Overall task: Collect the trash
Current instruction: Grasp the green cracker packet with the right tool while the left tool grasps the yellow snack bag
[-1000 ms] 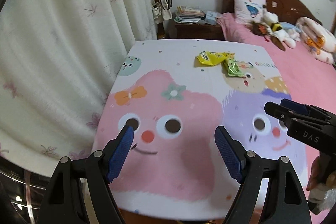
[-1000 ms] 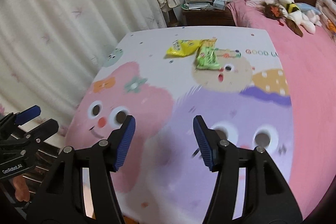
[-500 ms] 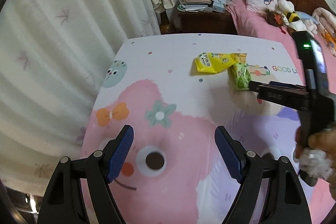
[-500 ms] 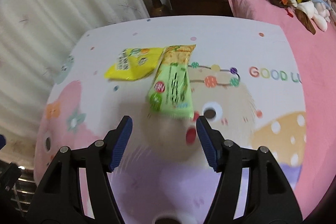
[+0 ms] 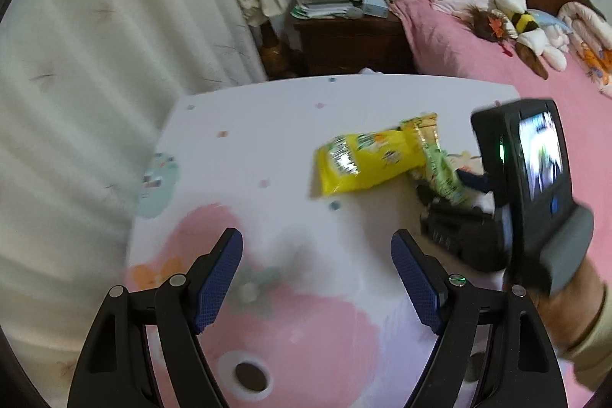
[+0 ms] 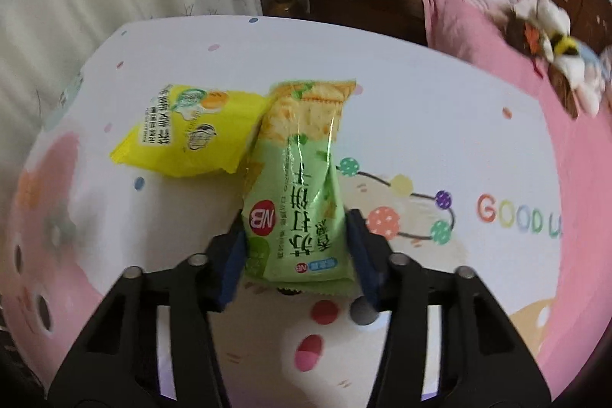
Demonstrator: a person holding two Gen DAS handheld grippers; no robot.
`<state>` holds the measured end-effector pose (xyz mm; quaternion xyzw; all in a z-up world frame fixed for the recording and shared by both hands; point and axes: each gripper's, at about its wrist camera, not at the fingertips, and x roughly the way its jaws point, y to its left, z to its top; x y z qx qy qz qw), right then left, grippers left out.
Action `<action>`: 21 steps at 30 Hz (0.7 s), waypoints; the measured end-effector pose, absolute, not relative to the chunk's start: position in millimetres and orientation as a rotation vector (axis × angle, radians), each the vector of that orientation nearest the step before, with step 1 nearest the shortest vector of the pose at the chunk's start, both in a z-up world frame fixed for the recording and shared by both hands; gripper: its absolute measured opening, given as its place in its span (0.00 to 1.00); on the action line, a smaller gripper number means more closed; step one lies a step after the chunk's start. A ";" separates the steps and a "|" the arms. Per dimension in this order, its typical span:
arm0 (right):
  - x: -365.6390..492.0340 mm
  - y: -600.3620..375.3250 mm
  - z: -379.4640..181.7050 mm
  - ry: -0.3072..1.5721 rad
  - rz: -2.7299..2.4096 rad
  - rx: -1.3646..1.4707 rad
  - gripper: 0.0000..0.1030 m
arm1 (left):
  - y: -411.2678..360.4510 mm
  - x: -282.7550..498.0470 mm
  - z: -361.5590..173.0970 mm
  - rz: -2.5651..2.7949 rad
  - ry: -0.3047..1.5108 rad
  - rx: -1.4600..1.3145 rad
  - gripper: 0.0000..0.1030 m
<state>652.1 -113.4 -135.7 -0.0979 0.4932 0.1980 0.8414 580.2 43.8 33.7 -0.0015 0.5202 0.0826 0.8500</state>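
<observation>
Table [image 6: 440, 109] w/ cartoon-print cloth fills both views; "GOOD LU" in coloured letters runs toward its right edge, rest cut off by the frame. Right gripper [image 6: 296, 247] is low over the table, its blue-padded fingers [image 6: 233, 264] straddling the near end of the green cracker packet [image 6: 302, 186], one pad at each side, pads right against the wrapper; can't tell if they're actually squeezing. Left gripper [image 5: 317, 278] hangs above the pink part of the cloth nearer the near edge, fingers [image 5: 218, 280] wide apart, nothing between them. Yellow snack packet [image 6: 191, 132] lies flat toward the far-left part of the table, its right end tucked against the green packet's far end, touching. Green packet carries a red "NB" badge, a smaller "NB" mark near its near end and large Chinese print, upside down from the right wrist view. Yellow one has Chinese text too, too small to read.
</observation>
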 end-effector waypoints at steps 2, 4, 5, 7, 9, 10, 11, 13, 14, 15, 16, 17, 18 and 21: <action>653.6 -120.4 -137.0 1.038 0.433 -0.188 0.34 | 45.9 605.7 24.1 0.136 1.129 -0.060 0.79; 657.4 -130.9 -137.1 1.050 0.434 -0.137 0.30 | 46.0 627.1 15.8 0.120 1.146 -0.077 0.79; 659.6 -139.4 -137.1 1.061 0.434 -0.098 0.27 | 44.9 637.6 12.3 0.096 1.148 -0.067 0.79; 665.0 -157.1 -137.1 1.086 0.442 -0.030 0.25 | 41.7 655.3 5.2 0.066 1.154 -0.012 0.79; 668.0 -173.8 -134.1 1.095 0.437 0.000 0.23 | 35.0 673.6 -3.5 0.031 1.158 0.083 0.79; 669.7 -181.6 -134.7 1.100 0.436 0.022 0.23 | 31.9 682.1 -8.2 0.009 1.164 0.127 0.79; 668.9 -188.1 -133.3 1.103 0.433 0.044 0.23 | 28.0 691.0 -14.0 -0.006 1.173 0.174 0.79; 670.8 -202.7 -133.1 1.113 0.430 0.097 0.22 | 22.2 704.5 -23.1 -0.037 1.187 0.231 0.79; 671.8 -208.7 -132.8 1.117 0.426 0.122 0.22 | 19.7 711.8 -29.7 -0.065 1.204 0.261 0.79; 672.3 -215.3 -133.2 1.120 0.425 0.140 0.22 | 17.3 717.4 -35.2 -0.088 1.220 0.283 0.79; 674.4 -218.4 -133.9 1.122 0.427 0.158 0.22 | 15.3 723.3 -40.8 -0.109 1.234 0.305 0.79; 675.7 -222.1 -134.6 1.122 0.429 0.176 0.22 | 11.9 730.0 -48.5 -0.140 1.252 0.337 0.79; 676.3 -226.0 -135.3 1.122 0.434 0.190 0.22 | 10.9 732.3 -53.7 -0.150 1.259 0.355 0.79; 675.4 -231.7 -135.5 1.111 0.446 0.200 0.22 | 4.7 745.9 -73.3 -0.163 1.284 0.432 0.79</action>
